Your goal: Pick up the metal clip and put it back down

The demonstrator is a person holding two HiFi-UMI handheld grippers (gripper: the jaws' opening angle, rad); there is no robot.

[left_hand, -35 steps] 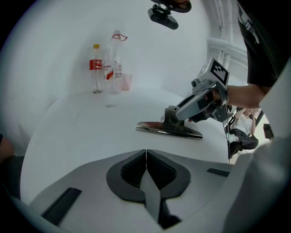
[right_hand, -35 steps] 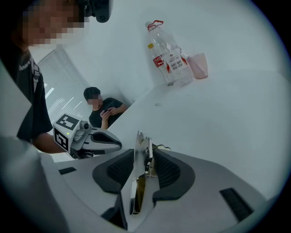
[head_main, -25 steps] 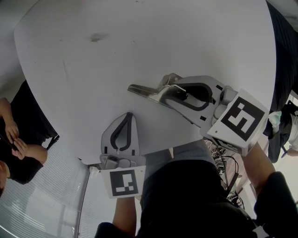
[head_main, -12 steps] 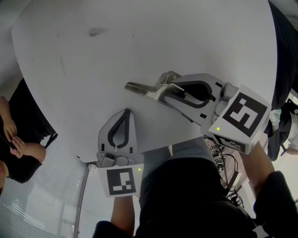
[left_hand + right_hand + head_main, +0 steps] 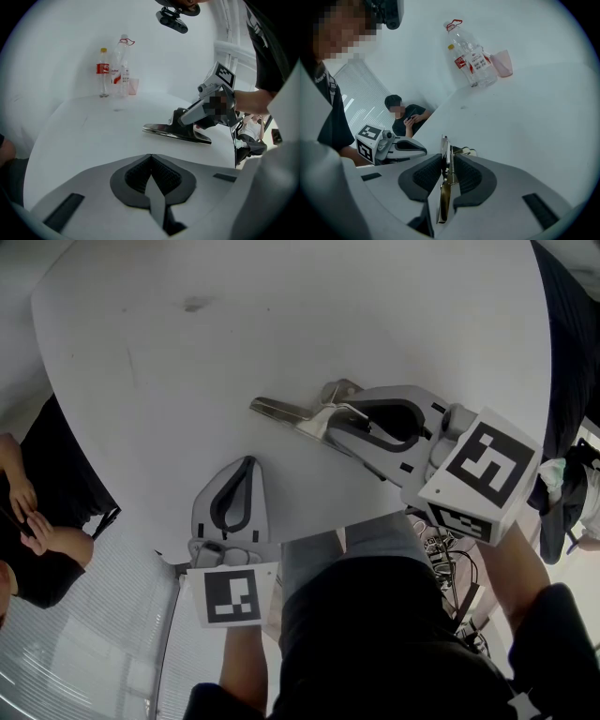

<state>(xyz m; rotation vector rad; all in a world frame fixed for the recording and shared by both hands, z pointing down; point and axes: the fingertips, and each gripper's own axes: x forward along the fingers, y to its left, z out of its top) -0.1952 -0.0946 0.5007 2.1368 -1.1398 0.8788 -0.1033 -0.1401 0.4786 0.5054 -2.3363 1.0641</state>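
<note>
slim shiny metal clip (image 5: 284, 412), smooth white table (image 5: 328, 324)

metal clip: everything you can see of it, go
The metal clip looks like shiny silver steel. It has a long flat blade tapering to the left in the head view, a coil spring at the hinge and a bent handle end. It sits edge-on between the pads of the right hand-held gripper, whose jaws have just been closing and now press on it. The blade lies roughly level, on or just above the table; I cannot tell which.
</note>
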